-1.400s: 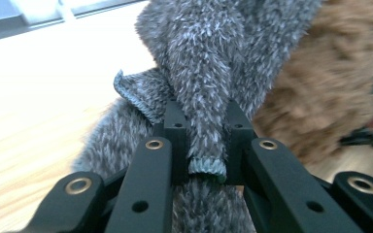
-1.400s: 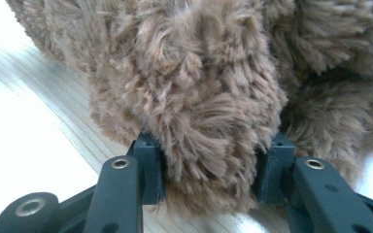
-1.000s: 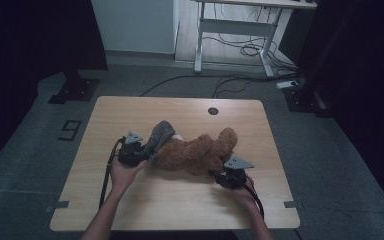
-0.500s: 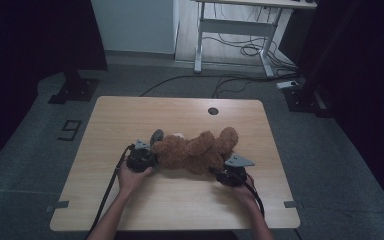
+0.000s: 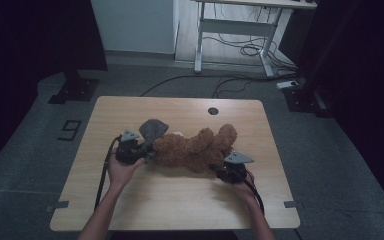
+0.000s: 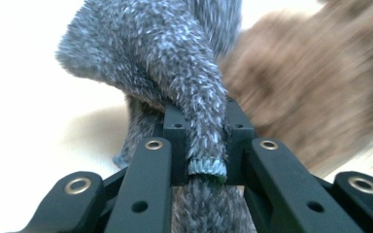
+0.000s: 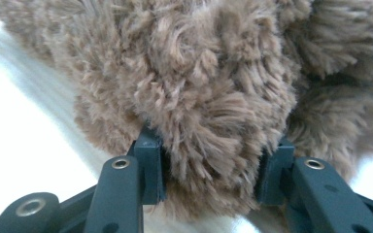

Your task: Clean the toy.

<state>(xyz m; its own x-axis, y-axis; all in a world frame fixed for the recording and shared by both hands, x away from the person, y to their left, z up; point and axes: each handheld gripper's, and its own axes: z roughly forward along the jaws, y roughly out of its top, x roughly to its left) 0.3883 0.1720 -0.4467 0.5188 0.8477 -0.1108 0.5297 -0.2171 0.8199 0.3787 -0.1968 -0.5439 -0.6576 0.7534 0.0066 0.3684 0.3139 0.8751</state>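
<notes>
Left gripper (image 6: 201, 145) jaws clenched on grey fuzzy sock (image 6: 175, 63), right gripper (image 7: 209, 170) jaws grasping brown teddy bear (image 5: 195, 150) lying on wooden table (image 5: 180, 210)

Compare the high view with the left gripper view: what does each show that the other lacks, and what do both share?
High view alone: the whole wooden table, the person's hands, the right gripper clamped on the brown teddy bear's end, desk legs and cables behind. Left gripper view alone: the hemmed edge of the grey fuzzy cloth pinched tight between the black jaws. Both share the left gripper, grey cloth, bear and tabletop.
</notes>
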